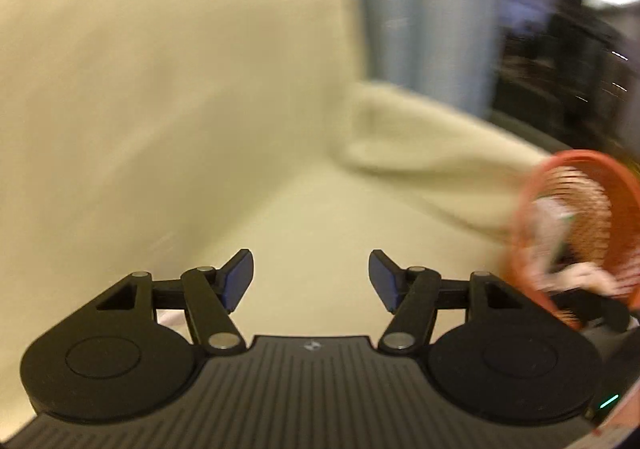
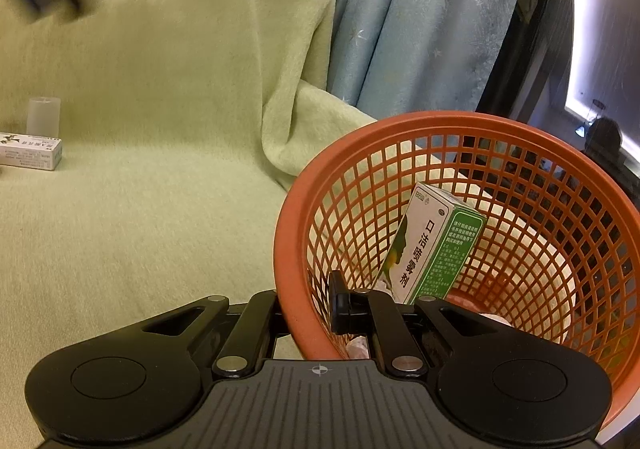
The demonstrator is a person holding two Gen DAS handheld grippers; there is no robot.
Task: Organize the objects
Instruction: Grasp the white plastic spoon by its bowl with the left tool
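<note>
L gripper point(image 1: 311, 277) open, jaws well apart, nothing btwn pads; seen blurred at top left of R view. R gripper point(image 2: 310, 307) clamped on basket point(image 2: 400, 137) rim, one finger inside, one outside.

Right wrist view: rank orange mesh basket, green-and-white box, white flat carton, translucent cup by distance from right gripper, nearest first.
1. Orange plastic mesh basket: its near rim is clamped in the right gripper.
2. Green-and-white box: inside the basket, leaning just ahead.
3. White flat carton: far left on the pale green blanket.
4. Translucent plastic cup: just behind the carton.
</note>
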